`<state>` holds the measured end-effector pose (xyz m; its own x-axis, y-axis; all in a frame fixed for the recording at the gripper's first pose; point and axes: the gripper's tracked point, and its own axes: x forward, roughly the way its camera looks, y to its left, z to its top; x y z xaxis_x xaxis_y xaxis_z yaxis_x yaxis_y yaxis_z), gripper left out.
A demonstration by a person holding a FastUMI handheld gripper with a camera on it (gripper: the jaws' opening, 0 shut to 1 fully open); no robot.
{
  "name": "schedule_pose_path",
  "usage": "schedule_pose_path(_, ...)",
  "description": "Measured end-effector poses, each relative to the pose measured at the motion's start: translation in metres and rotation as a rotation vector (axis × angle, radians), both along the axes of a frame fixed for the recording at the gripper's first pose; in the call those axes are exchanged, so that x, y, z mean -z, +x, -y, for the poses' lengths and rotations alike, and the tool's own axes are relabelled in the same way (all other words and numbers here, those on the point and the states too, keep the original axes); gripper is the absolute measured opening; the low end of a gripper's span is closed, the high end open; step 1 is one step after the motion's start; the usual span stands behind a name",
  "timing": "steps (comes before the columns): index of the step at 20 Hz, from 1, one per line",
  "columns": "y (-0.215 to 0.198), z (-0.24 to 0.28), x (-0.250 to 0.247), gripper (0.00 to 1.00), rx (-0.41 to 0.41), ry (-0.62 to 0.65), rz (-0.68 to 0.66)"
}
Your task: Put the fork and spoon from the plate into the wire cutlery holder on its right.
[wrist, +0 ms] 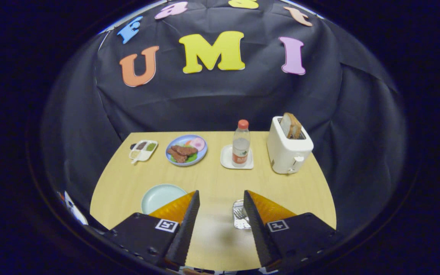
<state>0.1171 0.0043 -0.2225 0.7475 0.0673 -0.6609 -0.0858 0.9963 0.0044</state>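
Holder [240,215] with fork tines [240,214] showing sits at 5 o'clock of the empty plate [159,195], beside the spread, unloaded gripper [221,198]; a careless descent risks tipping it.

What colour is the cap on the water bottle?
Red-orange, on the bottle beyond the open claw, seen clearly in the gripper view.

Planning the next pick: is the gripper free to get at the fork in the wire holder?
Probably yes. The gripper is open and empty, and the fork lies in the wire holder just beside one finger, with nothing over it.
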Motion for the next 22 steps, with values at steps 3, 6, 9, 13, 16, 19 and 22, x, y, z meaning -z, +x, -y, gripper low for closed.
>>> schedule_pose_path(3, -0.006, -0.013, -0.040, 0.76, -0.015, -0.006, 0.132)
schedule_pose_path(6, -0.015, -0.027, -0.084, 0.84, -0.040, -0.016, 0.246)
schedule_pose_path(9, -0.024, -0.041, -0.128, 0.92, -0.051, -0.014, 0.375)
schedule_pose_path(13, -0.041, -0.044, -0.187, 0.97, -0.029, -0.051, 0.573)
schedule_pose_path(16, -0.059, -0.048, -0.212, 0.95, -0.028, -0.028, 0.661)
schedule_pose_path(19, -0.074, -0.045, -0.207, 0.96, -0.013, -0.020, 0.703)
schedule_pose_path(22, -0.089, -0.051, -0.190, 0.95, -0.028, 0.009, 0.697)
